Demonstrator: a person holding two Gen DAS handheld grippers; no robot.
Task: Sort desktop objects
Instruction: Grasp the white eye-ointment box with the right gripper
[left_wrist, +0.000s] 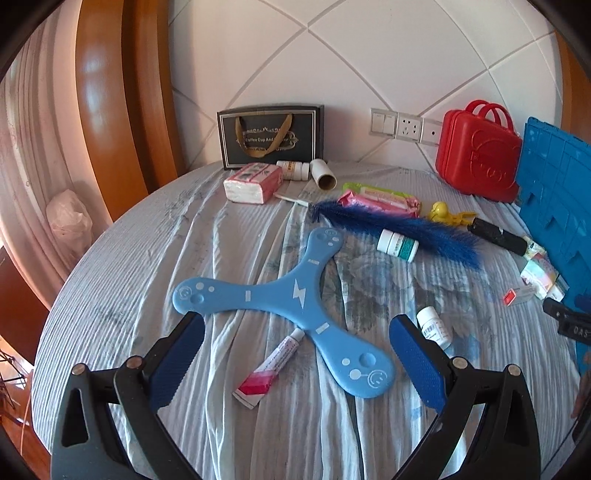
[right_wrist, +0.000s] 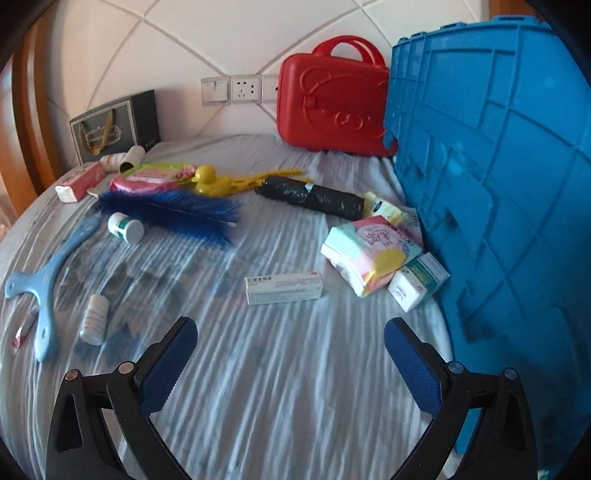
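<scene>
Covering the table, a wrinkled striped cloth (right_wrist: 280, 369) meets a white panelled wall (left_wrist: 351, 55); both grippers' fingers apart.

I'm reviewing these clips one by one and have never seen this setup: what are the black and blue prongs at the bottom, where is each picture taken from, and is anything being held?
The prongs are two handheld grippers, one in each of a person's hands; no robot arm is involved. Each carries a fisheye camera looking forward along its jaws. One picture comes from the left gripper, the other from the right gripper. Both stand open and hold nothing.

Below them is a surface covered with a striped cloth, scattered with things to sort: a blue three-armed boomerang, an ointment tube, white pill bottles, a blue feather duster, a medicine box, tissue packs and a yellow duck toy. A blue crate and red case stand at the far right.
</scene>
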